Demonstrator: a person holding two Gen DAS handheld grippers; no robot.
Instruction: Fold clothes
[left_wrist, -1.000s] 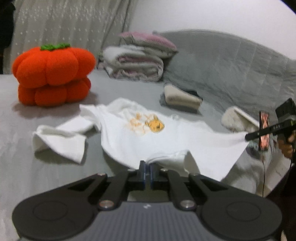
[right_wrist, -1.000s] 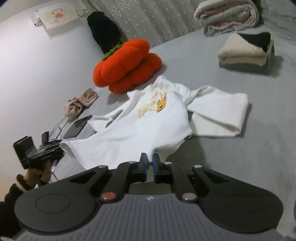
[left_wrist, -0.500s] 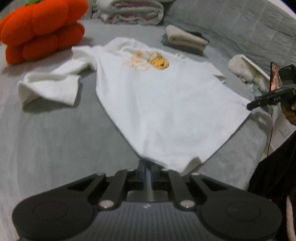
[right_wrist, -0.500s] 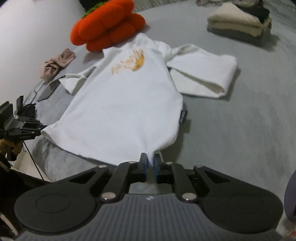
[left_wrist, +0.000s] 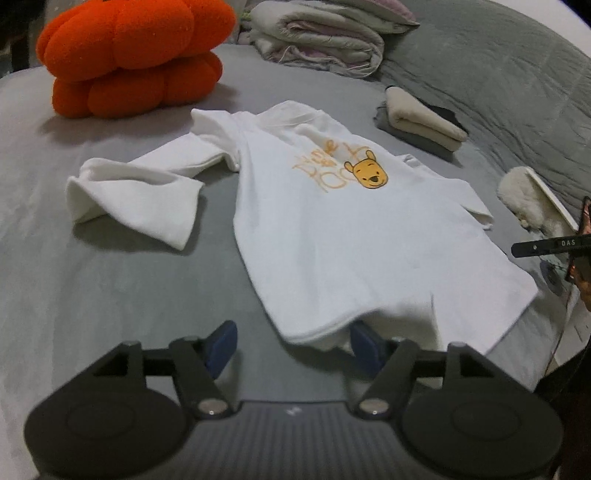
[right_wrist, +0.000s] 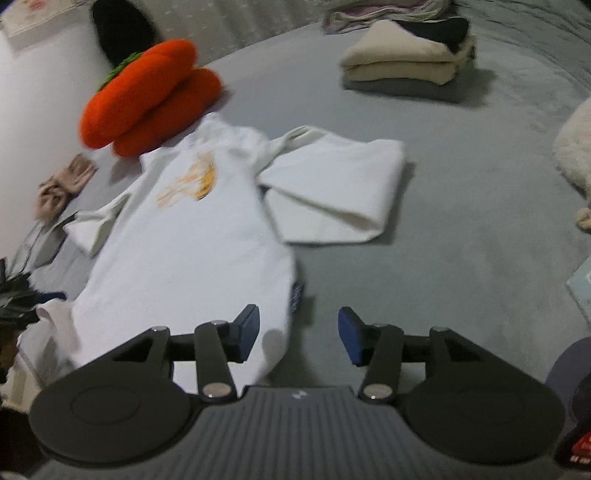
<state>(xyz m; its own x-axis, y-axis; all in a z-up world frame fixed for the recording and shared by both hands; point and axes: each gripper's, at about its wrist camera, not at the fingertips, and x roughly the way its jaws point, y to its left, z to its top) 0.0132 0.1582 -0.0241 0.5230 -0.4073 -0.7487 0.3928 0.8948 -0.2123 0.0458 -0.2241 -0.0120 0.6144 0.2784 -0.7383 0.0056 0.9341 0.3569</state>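
A white long-sleeved shirt with a yellow bear print lies spread face up on the grey bed. One sleeve is doubled over at its side. My left gripper is at the near hem, its jaws opening. The hem sags loosely between the blue pads, which do not press on it. In the right wrist view my right gripper is also opening at the shirt's other hem corner, which lies slack by the left pad. A tip of the right gripper shows at the right edge.
An orange pumpkin cushion sits beyond the collar. Folded blankets and a stack of folded beige clothes lie at the back. A white fluffy item is near the bed's edge. A pinkish cloth lies beside the cushion.
Both grippers were shut on the hem corners and holding the shirt stretched. Now both have opened and let go, and the hem has dropped onto the bed.
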